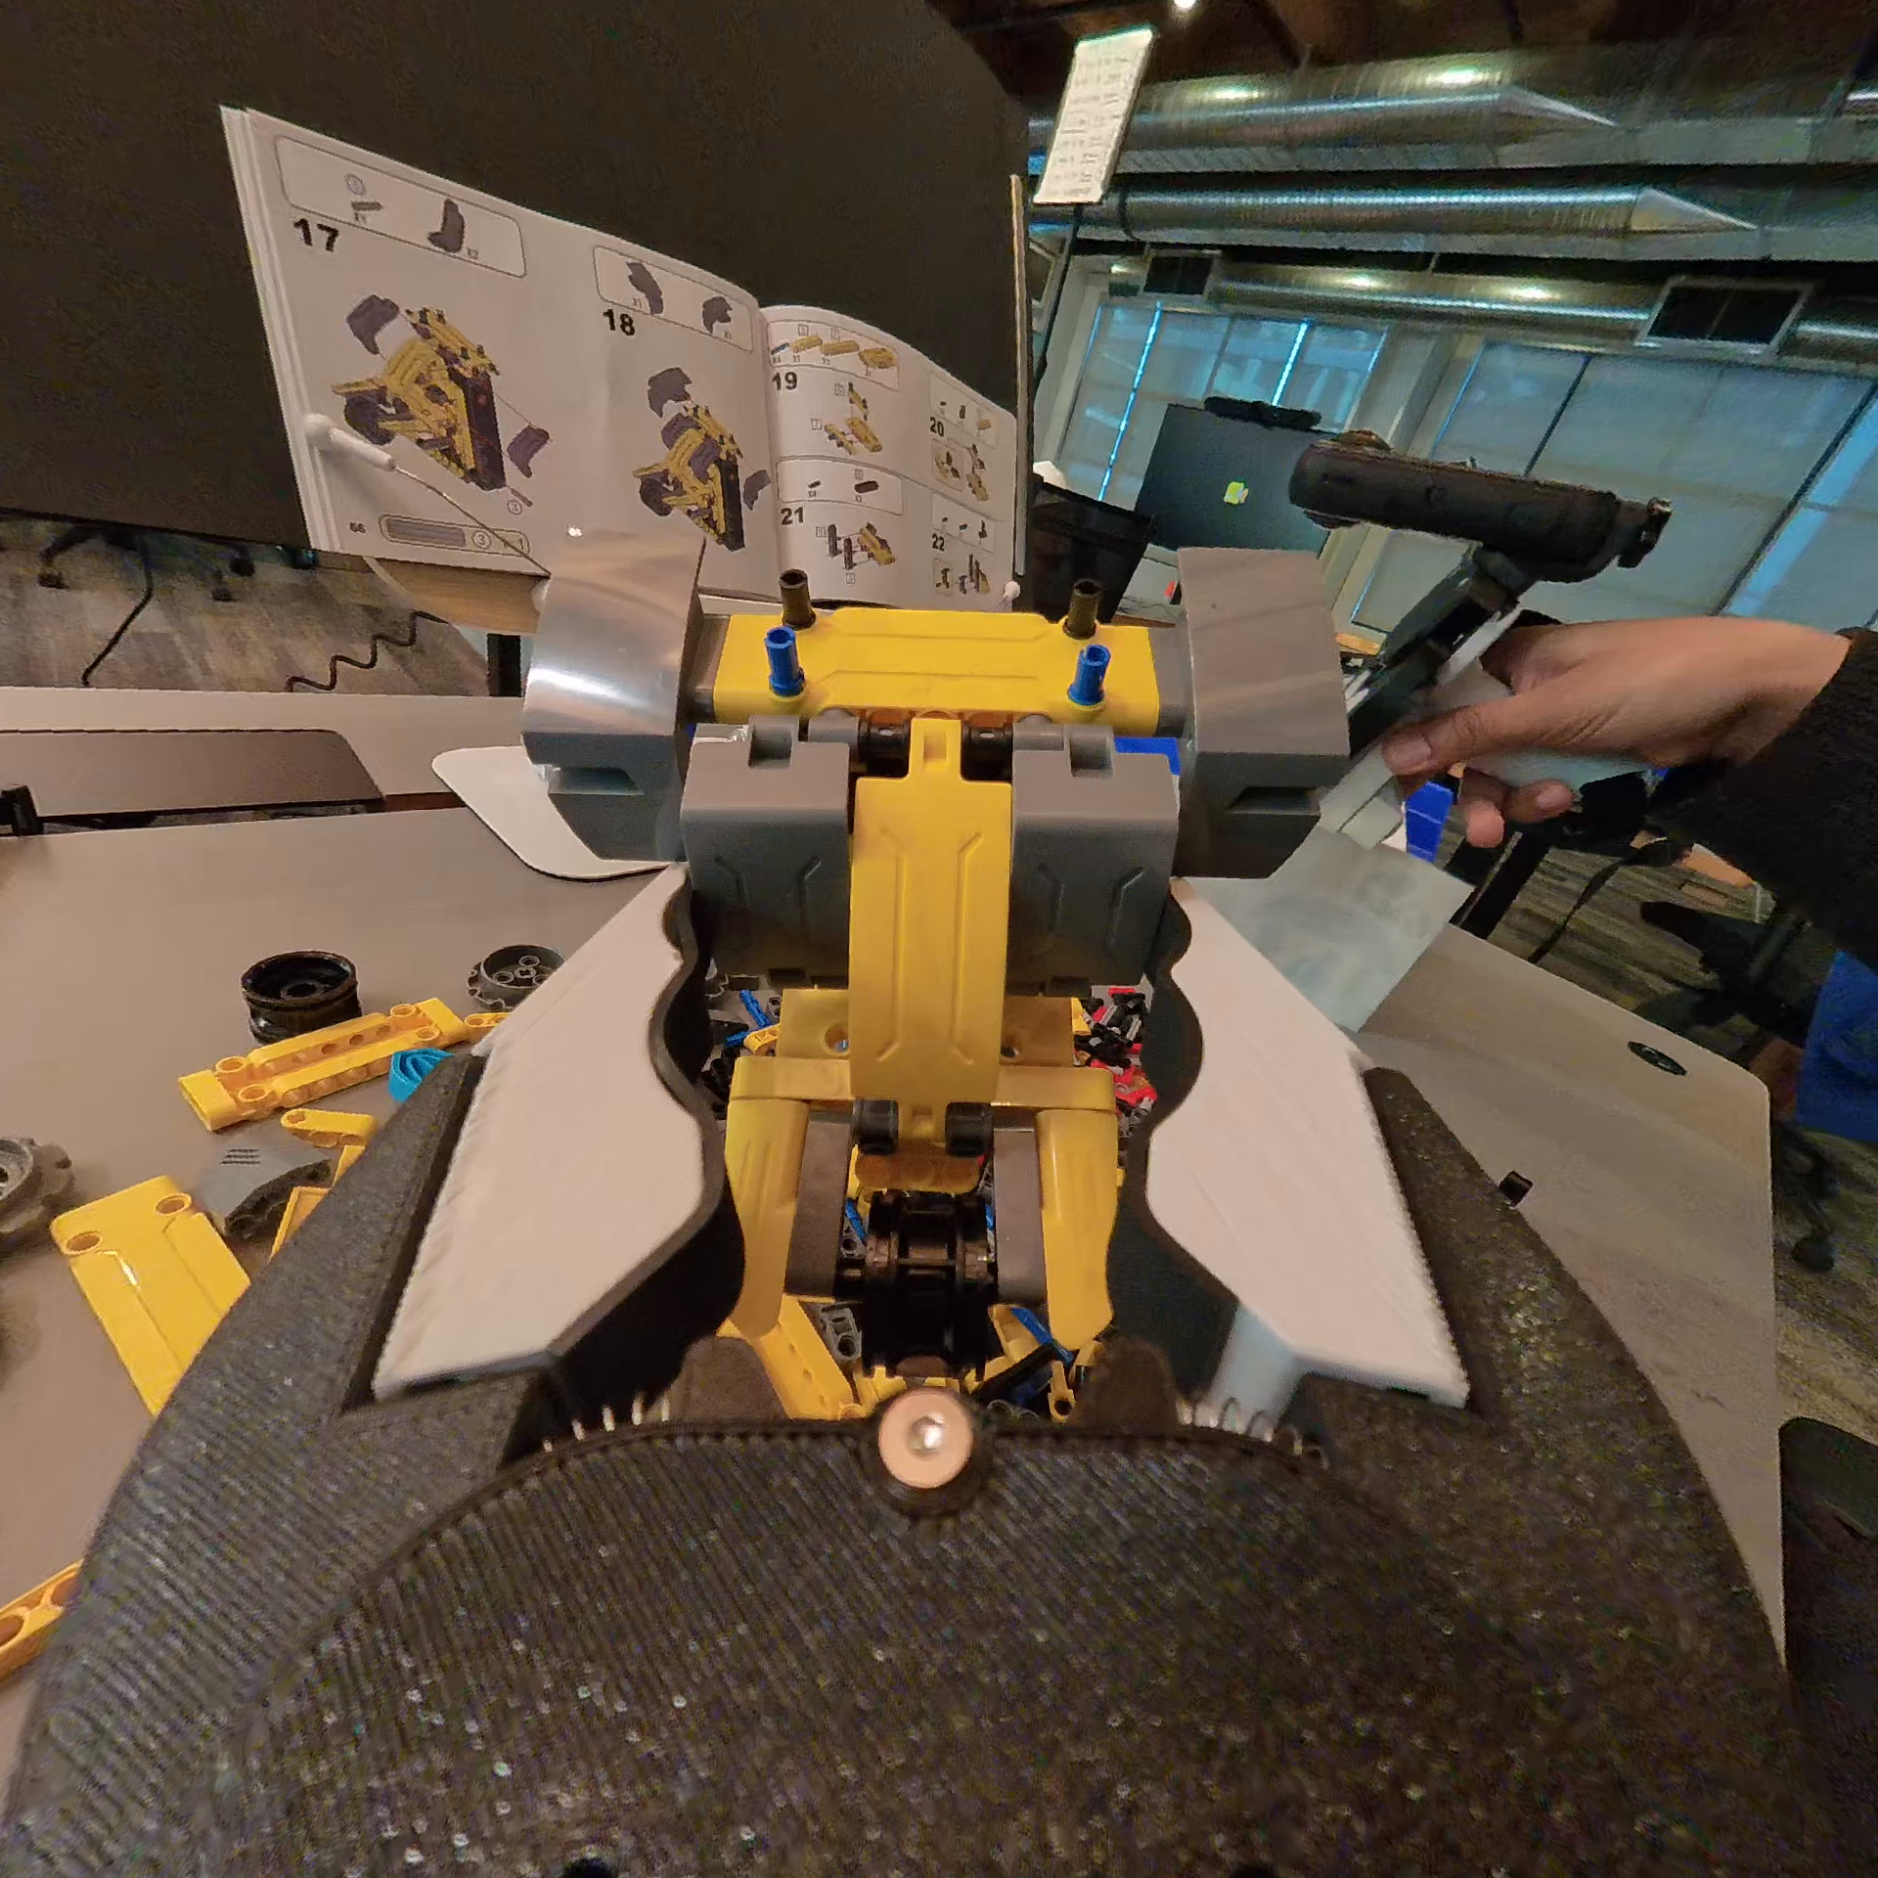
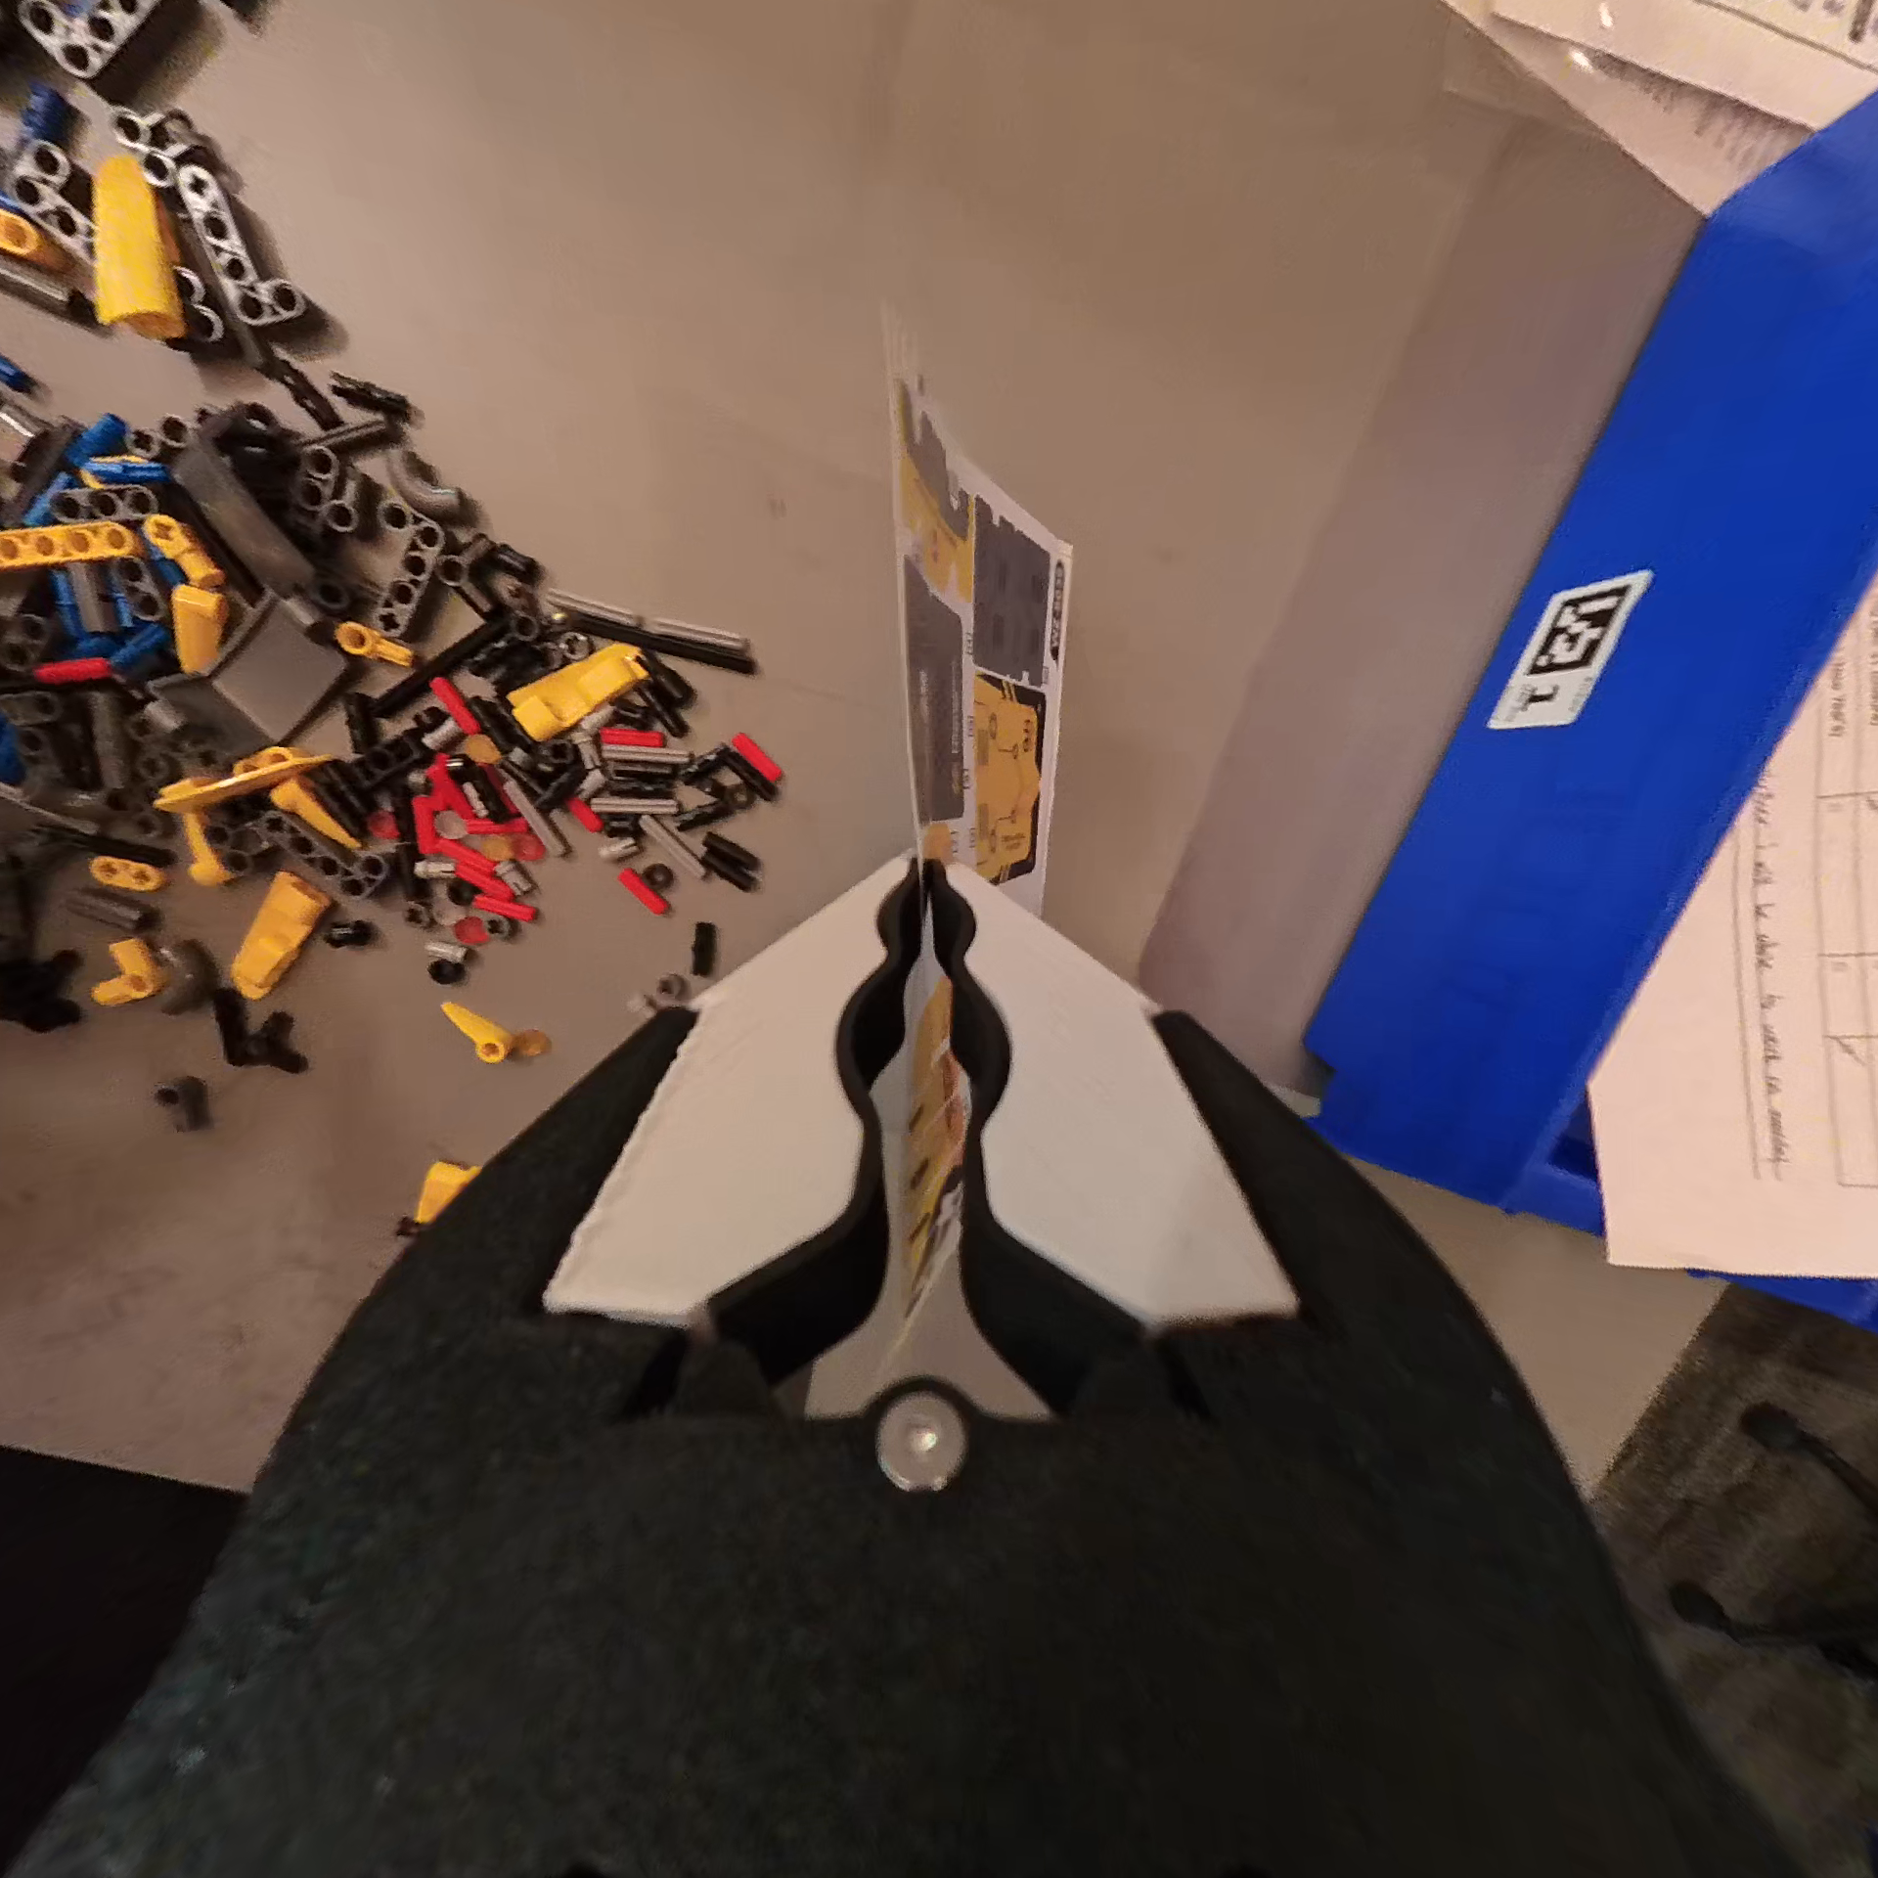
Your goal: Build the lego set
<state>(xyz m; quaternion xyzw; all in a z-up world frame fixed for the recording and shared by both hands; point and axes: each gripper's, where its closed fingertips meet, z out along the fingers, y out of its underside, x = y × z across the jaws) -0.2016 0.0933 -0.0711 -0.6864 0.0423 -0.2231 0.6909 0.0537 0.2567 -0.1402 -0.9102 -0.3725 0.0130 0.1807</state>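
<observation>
My left gripper (image 1: 920, 915) is shut on a yellow and grey brick-built vehicle model (image 1: 930, 945), its white fingers (image 1: 569, 1138) pressing on both sides and holding it above the table. Two blue pins (image 1: 780, 659) and two black pins stand up from the model's far end. My right gripper (image 2: 927, 876) is shut on a thin sticker sheet (image 2: 991, 661), seen edge-on, with yellow and grey prints. In the left wrist view a person's hand (image 1: 1626, 701) holds the right gripper at the right, with the sheet (image 1: 1352, 915) hanging below it.
An open instruction booklet (image 1: 569, 407) stands propped behind the model. Loose yellow beams (image 1: 325, 1057) and a black wheel (image 1: 300, 991) lie at the left of the table. A pile of small pins and beams (image 2: 407, 711) lies left of the right gripper. A blue bin (image 2: 1626, 762) with papers (image 2: 1778, 965) is at its right. Tip to tip, the grippers are about 30 centimetres apart.
</observation>
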